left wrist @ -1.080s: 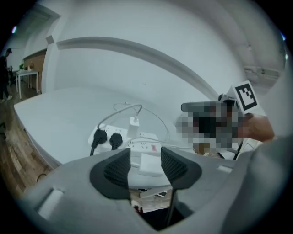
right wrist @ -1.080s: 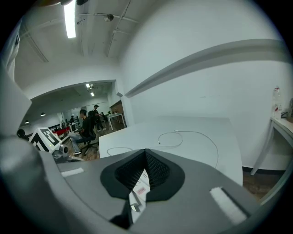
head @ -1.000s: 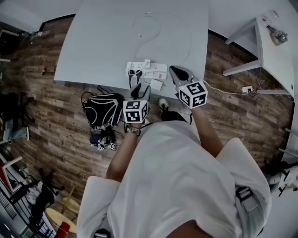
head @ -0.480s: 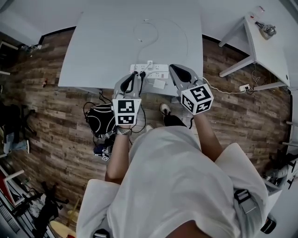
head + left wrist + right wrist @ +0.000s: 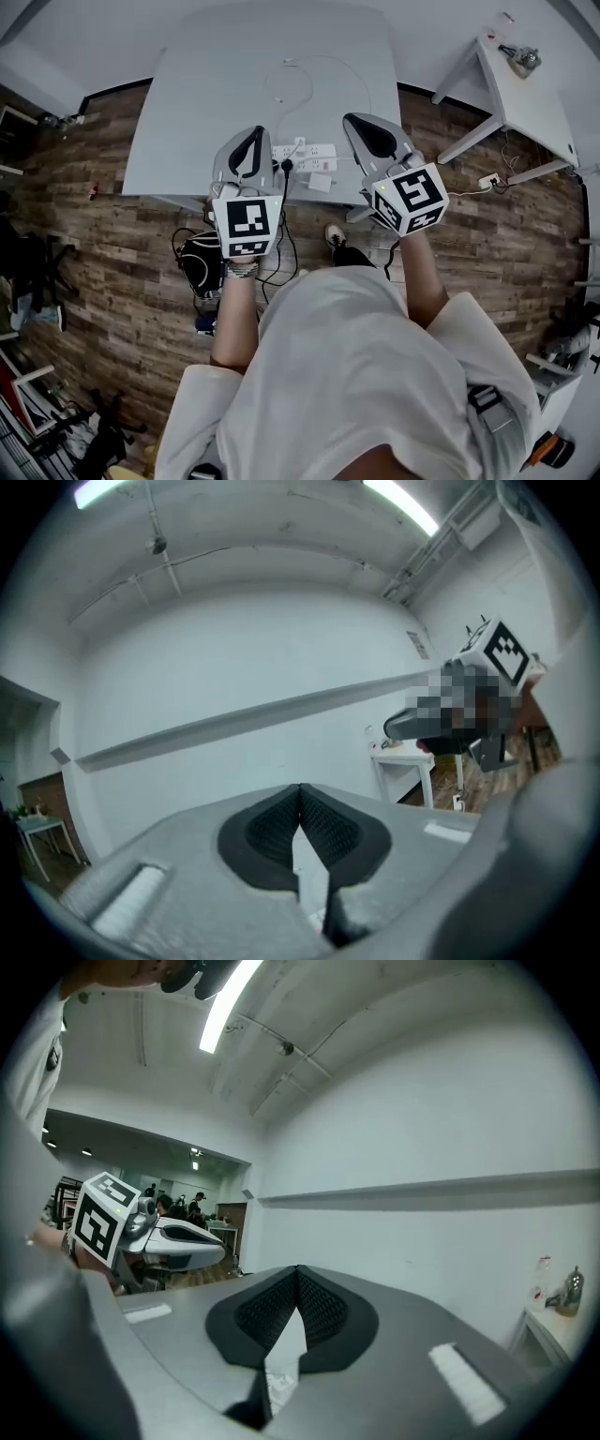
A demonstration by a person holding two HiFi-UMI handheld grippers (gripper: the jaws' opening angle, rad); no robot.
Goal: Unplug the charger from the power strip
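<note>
A white power strip (image 5: 311,153) lies near the front edge of the white table (image 5: 187,103). A black plug (image 5: 286,166) sits at the strip's front side, and its black cable (image 5: 281,225) hangs off the table. I cannot tell if the plug is seated. A small white block (image 5: 322,182) lies in front of the strip. My left gripper (image 5: 251,133) (image 5: 300,789) is held high above the table, left of the strip, shut and empty. To the right of the strip my right gripper (image 5: 354,120) (image 5: 298,1271) is up just as high, shut with nothing in it. Both point level at the wall.
A thin white cable (image 5: 309,80) loops over the table behind the strip. A black backpack (image 5: 202,262) lies on the wooden floor under the front edge. A white side table (image 5: 525,103) stands at the right, with a floor socket (image 5: 489,180) beside it.
Both grippers have risen from the table's front edge to well above it. The left jaws, open a second ago, are now shut. The black plug now lies further right along the strip's front.
</note>
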